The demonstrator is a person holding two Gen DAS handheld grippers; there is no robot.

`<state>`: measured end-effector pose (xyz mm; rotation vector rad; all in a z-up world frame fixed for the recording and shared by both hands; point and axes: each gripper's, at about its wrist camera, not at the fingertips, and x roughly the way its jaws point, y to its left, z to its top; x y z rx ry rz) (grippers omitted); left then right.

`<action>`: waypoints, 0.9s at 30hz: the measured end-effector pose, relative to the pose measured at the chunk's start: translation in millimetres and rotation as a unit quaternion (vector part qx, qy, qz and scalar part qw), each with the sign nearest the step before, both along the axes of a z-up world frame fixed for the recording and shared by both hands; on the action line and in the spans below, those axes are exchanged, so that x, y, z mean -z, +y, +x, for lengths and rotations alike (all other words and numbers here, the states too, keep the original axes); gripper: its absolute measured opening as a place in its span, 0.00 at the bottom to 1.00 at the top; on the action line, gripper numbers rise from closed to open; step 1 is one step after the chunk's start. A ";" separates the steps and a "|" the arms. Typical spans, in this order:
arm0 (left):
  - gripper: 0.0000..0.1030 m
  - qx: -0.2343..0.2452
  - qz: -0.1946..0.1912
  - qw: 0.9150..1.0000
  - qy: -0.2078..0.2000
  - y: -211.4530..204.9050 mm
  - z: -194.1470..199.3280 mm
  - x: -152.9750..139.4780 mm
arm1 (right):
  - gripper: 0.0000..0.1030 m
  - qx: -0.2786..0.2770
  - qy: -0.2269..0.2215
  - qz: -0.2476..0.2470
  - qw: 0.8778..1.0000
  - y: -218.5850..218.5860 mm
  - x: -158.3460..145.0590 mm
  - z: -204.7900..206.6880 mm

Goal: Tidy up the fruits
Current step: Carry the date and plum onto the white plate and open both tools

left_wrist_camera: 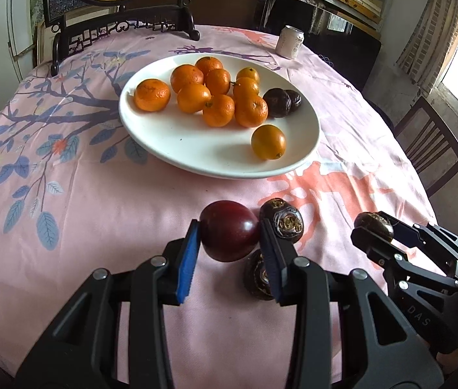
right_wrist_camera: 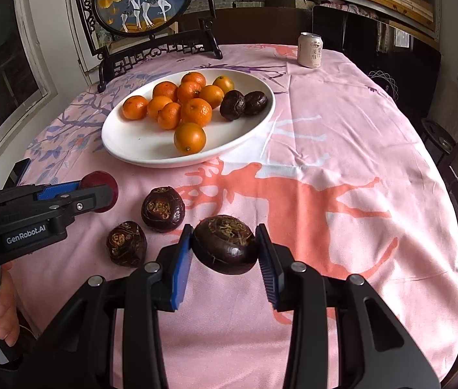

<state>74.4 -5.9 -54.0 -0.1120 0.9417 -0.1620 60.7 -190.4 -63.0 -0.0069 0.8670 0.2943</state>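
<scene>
Both grippers are loaded: left gripper (left_wrist_camera: pixel 229 233) is clamped on a red plum (left_wrist_camera: pixel 229 230), right gripper (right_wrist_camera: pixel 224 244) on a dark chestnut (right_wrist_camera: pixel 224 243), each held just off the cloth, presumably bound for the plate (left_wrist_camera: pixel 170 142) of oranges (left_wrist_camera: pixel 218 110).

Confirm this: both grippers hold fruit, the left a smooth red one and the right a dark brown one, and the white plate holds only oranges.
Wrong about the plate: besides the oranges it holds two dark wrinkled fruits, as the right wrist view shows. The rest stands: left gripper grips the red fruit, right gripper the brown fruit.
</scene>
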 end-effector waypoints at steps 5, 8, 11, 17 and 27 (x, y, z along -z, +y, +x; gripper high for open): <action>0.36 -0.004 0.005 1.000 -0.013 7.2 -2.9 -13.6 | 0.38 -0.005 -0.003 0.003 1.000 4.8 -5.3 3.8; 0.36 -0.005 0.005 1.000 -0.015 12.5 6.1 -21.6 | 0.38 -0.015 -0.009 0.002 1.000 9.6 -13.6 11.6; 0.36 -0.012 0.014 1.000 -0.024 18.5 26.4 -33.7 | 0.38 -0.024 -0.024 -0.002 0.999 15.0 -28.8 28.7; 0.37 -0.032 0.032 0.999 -0.021 28.3 89.7 -41.8 | 0.38 -0.039 -0.029 -0.008 0.999 30.4 -41.7 87.7; 0.37 -0.039 0.041 0.998 0.024 27.8 149.0 -13.0 | 0.38 -0.022 0.009 -0.011 1.000 35.1 -14.7 151.5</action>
